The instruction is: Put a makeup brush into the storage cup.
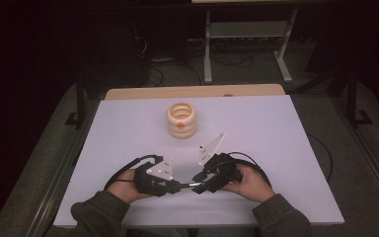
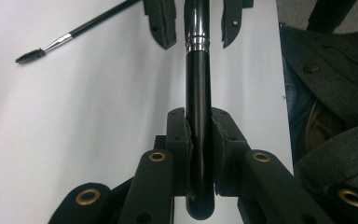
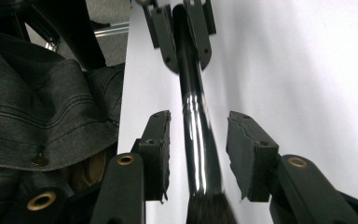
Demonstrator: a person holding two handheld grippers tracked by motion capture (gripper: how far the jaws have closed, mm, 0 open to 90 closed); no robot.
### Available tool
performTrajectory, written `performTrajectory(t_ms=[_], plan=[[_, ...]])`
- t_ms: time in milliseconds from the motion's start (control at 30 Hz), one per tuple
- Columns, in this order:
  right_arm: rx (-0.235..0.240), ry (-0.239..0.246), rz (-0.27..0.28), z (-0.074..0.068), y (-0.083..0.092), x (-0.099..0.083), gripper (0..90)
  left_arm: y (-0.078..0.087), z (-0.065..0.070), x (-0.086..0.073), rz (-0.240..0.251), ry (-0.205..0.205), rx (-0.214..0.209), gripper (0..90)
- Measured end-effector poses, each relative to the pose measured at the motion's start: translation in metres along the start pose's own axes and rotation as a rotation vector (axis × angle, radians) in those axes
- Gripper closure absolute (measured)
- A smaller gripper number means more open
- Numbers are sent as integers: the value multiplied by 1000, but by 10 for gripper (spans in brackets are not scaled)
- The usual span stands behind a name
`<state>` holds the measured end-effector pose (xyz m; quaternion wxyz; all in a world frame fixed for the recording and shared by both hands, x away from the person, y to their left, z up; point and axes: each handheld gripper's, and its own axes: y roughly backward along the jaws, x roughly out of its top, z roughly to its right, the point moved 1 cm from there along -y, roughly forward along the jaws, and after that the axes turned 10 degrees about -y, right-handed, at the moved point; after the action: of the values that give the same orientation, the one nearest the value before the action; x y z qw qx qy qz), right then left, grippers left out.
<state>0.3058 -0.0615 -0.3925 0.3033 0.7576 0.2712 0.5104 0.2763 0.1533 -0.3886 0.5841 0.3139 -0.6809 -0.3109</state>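
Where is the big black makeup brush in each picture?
High view: the makeup brush lies level at bottom centre, bridging the left gripper and the right gripper.
Left gripper view: its black handle runs up the middle, clamped between the near pads.
Right gripper view: it runs up the centre, bristles at the bottom, between open pads.
Shared landmark: the white table.

On the table (image 1: 128,128), the stacked rings (image 1: 181,120) stand behind both grippers. The left gripper (image 1: 176,186) faces the right gripper (image 1: 197,177), the brush (image 2: 198,93) between them; the small wand (image 2: 65,39) probably lies beside them.
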Motion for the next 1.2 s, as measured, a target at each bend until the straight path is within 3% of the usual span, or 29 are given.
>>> performTrajectory(t_ms=[133,333,500,567,633,700,800,833,867,900,933,1000,1033,1067,1100,1200], plan=[[28,3,19,2,3,0,722,4,-1,-2,16,4,-3,791],[75,-16,-9,3,2,1,749,0,-1,-3,11,9,-39,786],[17,38,-96,-1,0,13,751,-4,-2,1,-22,7,-53,701],[-21,65,-161,-6,0,23,751,-4,-1,4,-21,20,-58,687],[-32,96,-187,-8,1,29,751,-5,-1,5,-21,23,-51,700],[-34,82,-203,-12,2,32,751,-6,-1,6,-33,17,-47,751],[-60,118,-218,-16,2,38,750,-7,-1,6,-49,24,-41,786],[-66,123,-212,-17,2,38,748,-6,-1,5,-52,9,-27,789],[-65,113,-162,-15,5,38,698,-4,-2,4,-39,16,-22,791],[-65,113,-162,-15,5,38,698,-4,-2,4,-39,16,-22,791],[-90,66,-108,-13,10,36,573,-3,-2,3,-27,32,-15,792],[-80,22,-41,-8,15,31,500,1,-3,-2,5,70,10,791],[-80,22,-41,-8,15,31,500,1,-3,-2,5,70,10,792],[-73,-20,20,-2,21,24,479,4,-5,-7,22,85,26,792],[-73,-20,20,-2,21,24,479,4,-5,-7,22,85,26,793],[-53,-93,121,6,29,10,439,9,-8,-14,71,135,57,793]])
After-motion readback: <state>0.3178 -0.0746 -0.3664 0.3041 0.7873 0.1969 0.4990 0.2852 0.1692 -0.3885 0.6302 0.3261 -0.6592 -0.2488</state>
